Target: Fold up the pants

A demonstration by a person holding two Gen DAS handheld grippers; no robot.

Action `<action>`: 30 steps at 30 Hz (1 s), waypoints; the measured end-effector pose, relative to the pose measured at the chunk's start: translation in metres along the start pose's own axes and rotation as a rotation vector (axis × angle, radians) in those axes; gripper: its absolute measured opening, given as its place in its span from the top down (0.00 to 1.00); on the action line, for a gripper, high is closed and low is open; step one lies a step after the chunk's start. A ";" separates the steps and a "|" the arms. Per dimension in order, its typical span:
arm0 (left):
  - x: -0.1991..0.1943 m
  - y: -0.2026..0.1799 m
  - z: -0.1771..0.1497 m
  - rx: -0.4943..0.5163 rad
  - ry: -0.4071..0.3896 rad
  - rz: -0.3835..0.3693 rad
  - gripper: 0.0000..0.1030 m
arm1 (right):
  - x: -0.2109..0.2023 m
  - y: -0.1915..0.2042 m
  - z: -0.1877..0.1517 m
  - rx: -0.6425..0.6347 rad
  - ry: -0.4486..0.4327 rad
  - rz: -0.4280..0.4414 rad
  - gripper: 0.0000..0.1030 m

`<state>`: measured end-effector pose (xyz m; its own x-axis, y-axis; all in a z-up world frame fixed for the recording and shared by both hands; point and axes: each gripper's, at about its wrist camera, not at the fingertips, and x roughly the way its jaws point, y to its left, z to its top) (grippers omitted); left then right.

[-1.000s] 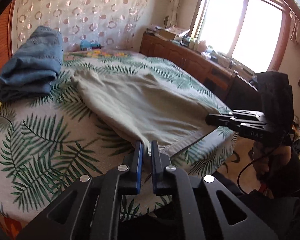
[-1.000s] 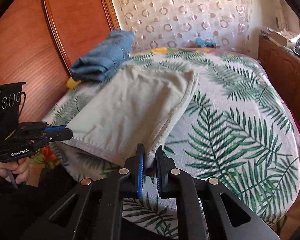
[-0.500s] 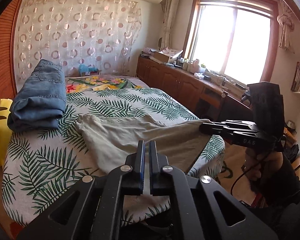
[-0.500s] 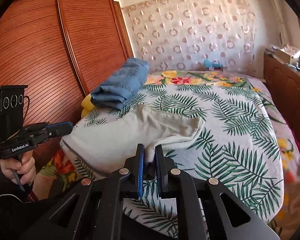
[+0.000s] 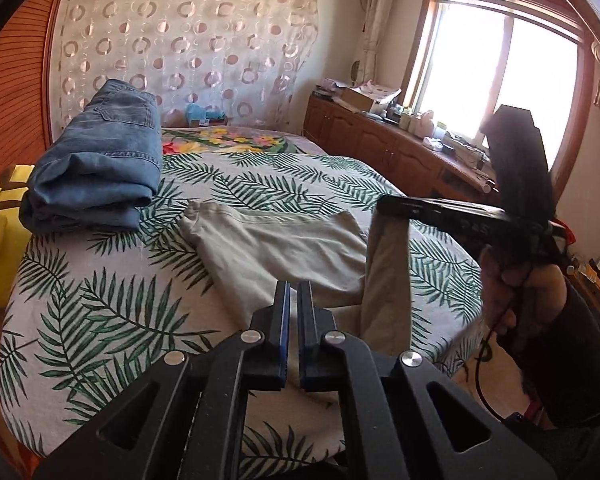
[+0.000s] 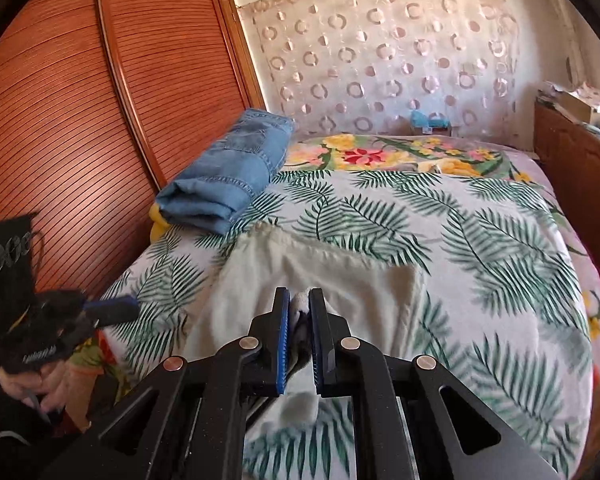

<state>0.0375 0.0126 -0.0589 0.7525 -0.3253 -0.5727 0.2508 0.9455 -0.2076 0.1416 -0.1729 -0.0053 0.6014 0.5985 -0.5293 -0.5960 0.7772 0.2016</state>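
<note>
Beige pants [image 5: 284, 248] lie on the leaf-print bed [image 5: 100, 312], their near end lifted off it. My left gripper [image 5: 293, 290] has its jaws nearly together on the pants' near edge, which runs under the fingers. My right gripper [image 6: 299, 300] is shut on a bunched fold of the pants [image 6: 340, 280]. In the left wrist view the right gripper [image 5: 396, 204] is at the right, with a strip of pants hanging from its tip. In the right wrist view the left gripper [image 6: 116, 308] is at the lower left, blurred.
Folded blue jeans [image 5: 96, 164] lie at the bed's far left, also in the right wrist view [image 6: 236, 172]. A yellow pillow [image 5: 0, 216] lies beside them. A slatted wooden wardrobe [image 6: 80, 120] stands left of the bed. A wooden cabinet [image 5: 380, 152] runs under the window.
Both grippers have risen and drawn the pants' near end up off the bed. The right gripper has moved closer to the left one, and the cloth now hangs from it.
</note>
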 end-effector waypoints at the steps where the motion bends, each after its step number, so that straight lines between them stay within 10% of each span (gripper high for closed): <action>1: 0.000 0.001 0.001 0.002 -0.003 0.006 0.96 | 0.009 -0.002 0.004 -0.001 0.004 -0.010 0.91; 6: 0.004 0.007 0.007 0.000 -0.006 0.034 0.91 | 0.049 -0.018 0.030 0.035 0.024 -0.074 0.91; 13: 0.016 0.012 0.004 -0.017 0.011 0.017 0.48 | 0.080 -0.036 0.034 0.085 0.090 -0.146 0.91; 23: 0.025 -0.003 -0.004 0.004 0.025 0.014 0.47 | 0.050 -0.029 0.022 0.010 0.106 -0.175 0.53; 30: 0.020 -0.025 -0.010 0.059 0.018 -0.026 0.47 | 0.008 -0.036 -0.019 0.048 0.080 -0.178 0.52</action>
<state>0.0399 -0.0177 -0.0732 0.7342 -0.3493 -0.5822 0.3057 0.9357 -0.1760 0.1577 -0.2003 -0.0325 0.6498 0.4346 -0.6236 -0.4567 0.8790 0.1367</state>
